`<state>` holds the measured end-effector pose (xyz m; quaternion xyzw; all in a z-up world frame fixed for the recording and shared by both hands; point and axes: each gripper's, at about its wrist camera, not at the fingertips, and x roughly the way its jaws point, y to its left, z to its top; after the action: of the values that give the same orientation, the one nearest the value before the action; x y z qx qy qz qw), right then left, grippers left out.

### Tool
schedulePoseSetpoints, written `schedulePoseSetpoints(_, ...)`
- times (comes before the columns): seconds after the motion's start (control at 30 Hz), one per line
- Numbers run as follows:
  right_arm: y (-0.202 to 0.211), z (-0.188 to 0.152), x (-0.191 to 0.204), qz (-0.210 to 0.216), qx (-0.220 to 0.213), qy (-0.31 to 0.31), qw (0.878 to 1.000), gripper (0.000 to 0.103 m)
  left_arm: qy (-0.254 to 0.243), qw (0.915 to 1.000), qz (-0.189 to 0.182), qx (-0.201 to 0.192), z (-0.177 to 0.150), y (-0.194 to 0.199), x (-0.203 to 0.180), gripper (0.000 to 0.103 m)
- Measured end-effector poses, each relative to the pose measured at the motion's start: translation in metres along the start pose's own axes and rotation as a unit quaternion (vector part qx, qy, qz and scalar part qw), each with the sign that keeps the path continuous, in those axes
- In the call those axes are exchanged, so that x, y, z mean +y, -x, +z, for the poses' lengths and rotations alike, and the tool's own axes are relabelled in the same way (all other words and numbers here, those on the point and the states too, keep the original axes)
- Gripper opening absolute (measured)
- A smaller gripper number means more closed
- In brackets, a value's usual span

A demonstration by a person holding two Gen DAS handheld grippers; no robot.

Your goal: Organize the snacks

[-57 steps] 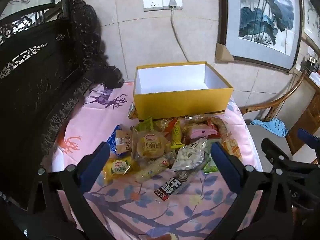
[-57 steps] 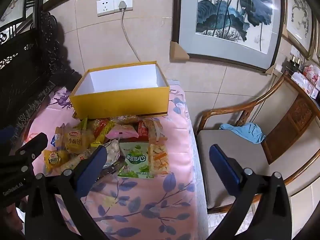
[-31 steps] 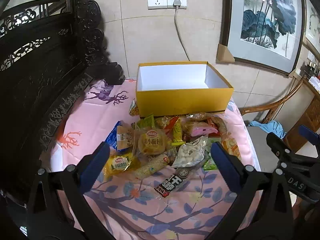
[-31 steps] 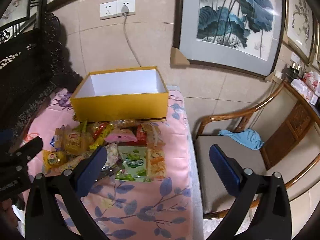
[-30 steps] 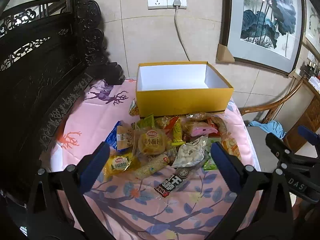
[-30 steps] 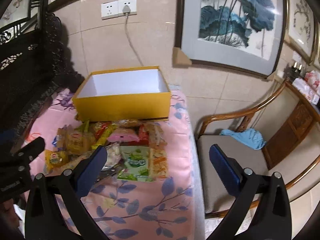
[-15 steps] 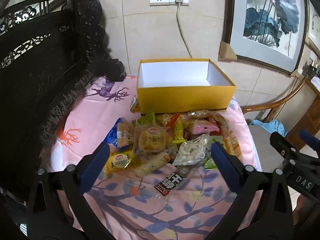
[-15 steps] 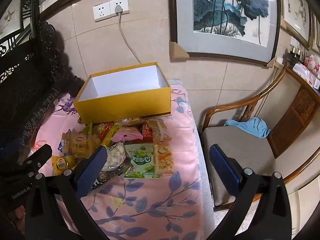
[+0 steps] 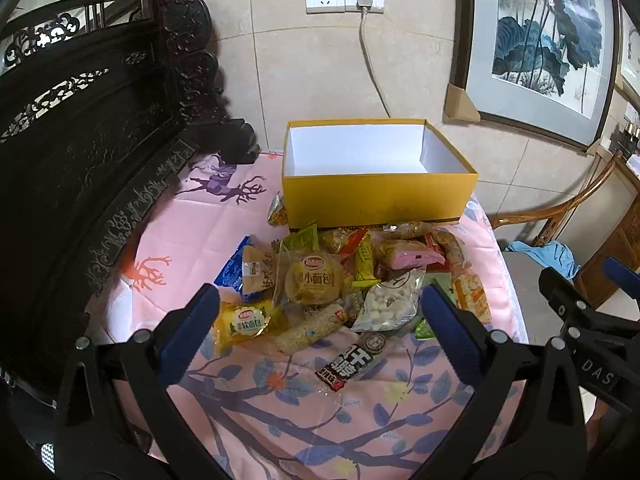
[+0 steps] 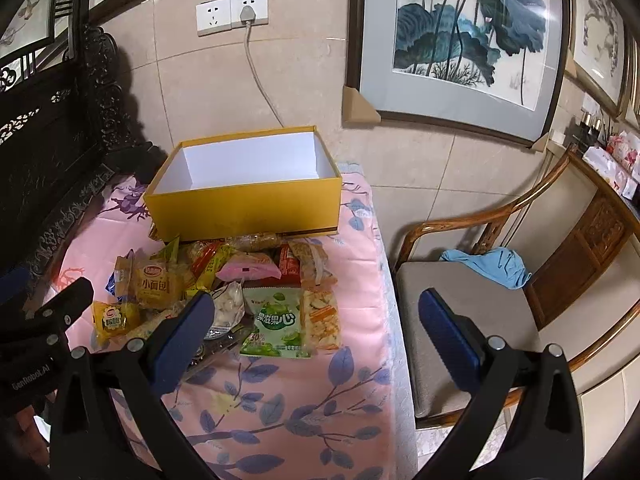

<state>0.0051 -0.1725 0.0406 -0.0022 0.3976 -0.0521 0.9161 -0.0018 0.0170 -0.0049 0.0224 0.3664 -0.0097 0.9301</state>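
Note:
An empty yellow box [image 9: 376, 200] [image 10: 244, 204] with a white inside stands at the back of the pink floral table [image 9: 280, 408]. In front of it lies a heap of several snack packets: a round bun packet [image 9: 314, 280] [image 10: 156, 284], a pink packet [image 9: 412, 258] [image 10: 250, 270], a white candy bag [image 9: 390, 304], a black bar [image 9: 352, 362], a green jelly pouch [image 10: 276, 324]. My left gripper [image 9: 320, 314] hovers open above the near side of the heap. My right gripper [image 10: 316, 312] hangs open over the table's right part. Neither holds anything.
A dark carved wooden seat back [image 9: 80, 128] walls the left side. To the right stands a wooden chair [image 10: 500, 304] with a blue cloth [image 10: 486, 264] on it. A cable [image 9: 370, 64] runs from a wall socket behind the box. Framed paintings [image 10: 460, 40] lean against the wall.
Both grippers have drifted slightly, so the views shift a little. No snack has moved and both grippers stay open.

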Motion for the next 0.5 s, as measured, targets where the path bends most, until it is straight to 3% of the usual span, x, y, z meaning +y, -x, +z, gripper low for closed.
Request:
schedulePoseSetpoints(0.27, -0.003, -0.002, 0.002, 0.006, 0.007, 0.006, 1.000, 0.102, -0.009, 1.0000, -0.001, 0.003, -0.003, 0.002, -0.002, 0.101)
schedulePoseSetpoints(0.5, 0.001, 0.000, -0.004, 0.007, -0.002, -0.003, 1.000, 0.102, 0.018, 0.9998, -0.011, -0.006, -0.001, 0.006, 0.009, 0.101)
